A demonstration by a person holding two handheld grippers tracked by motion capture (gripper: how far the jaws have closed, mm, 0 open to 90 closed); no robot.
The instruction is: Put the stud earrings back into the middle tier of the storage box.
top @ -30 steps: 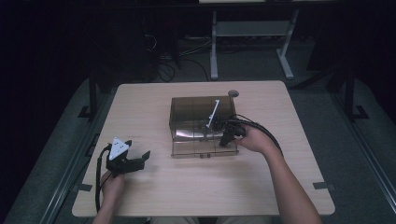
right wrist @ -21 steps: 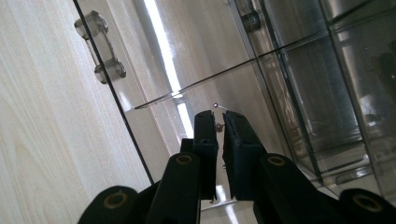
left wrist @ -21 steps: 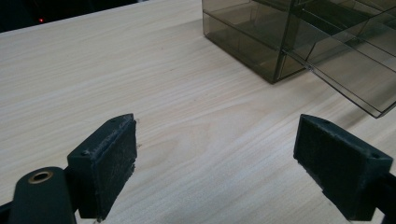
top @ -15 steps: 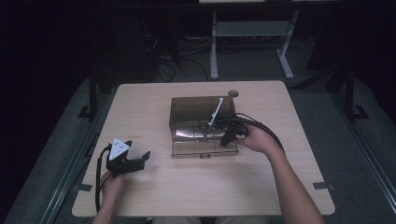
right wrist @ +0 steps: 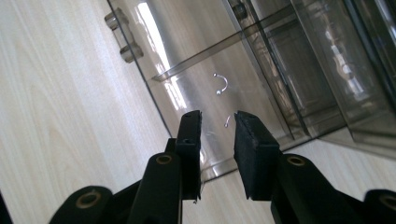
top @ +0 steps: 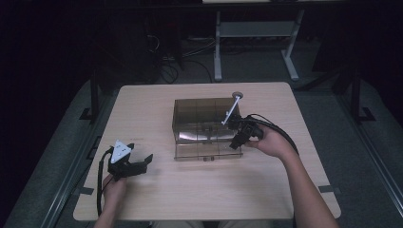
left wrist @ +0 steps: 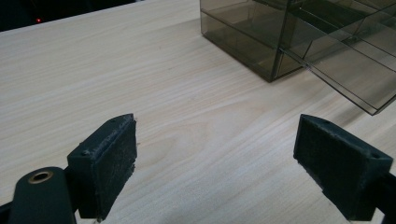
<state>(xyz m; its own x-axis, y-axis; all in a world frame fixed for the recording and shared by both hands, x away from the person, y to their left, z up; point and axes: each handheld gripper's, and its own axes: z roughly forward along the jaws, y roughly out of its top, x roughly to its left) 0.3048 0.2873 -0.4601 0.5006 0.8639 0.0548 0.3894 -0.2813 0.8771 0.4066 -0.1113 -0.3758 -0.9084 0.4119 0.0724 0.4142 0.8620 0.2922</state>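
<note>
right tool (right wrist: pixel 217 133) just opened above drawer (right wrist: pixel 196 93), nothing held.

We saw bare bench (top: pixel 199 190) open all around the left claw (left wrist: pixel 215 154); only the smoky drawer box (top: pixel 204 118) blocked the bench's middle.

The right tongs (right wrist: pixel 217 123) have drawn slightly back and up from the pulled-out drawer (top: pixel 207 147) of the smoky clear organiser box, their jaws having just been opening to a narrow gap with nothing between them, above two small silver rings (right wrist: pixel 221 83) lying in the drawer
</note>
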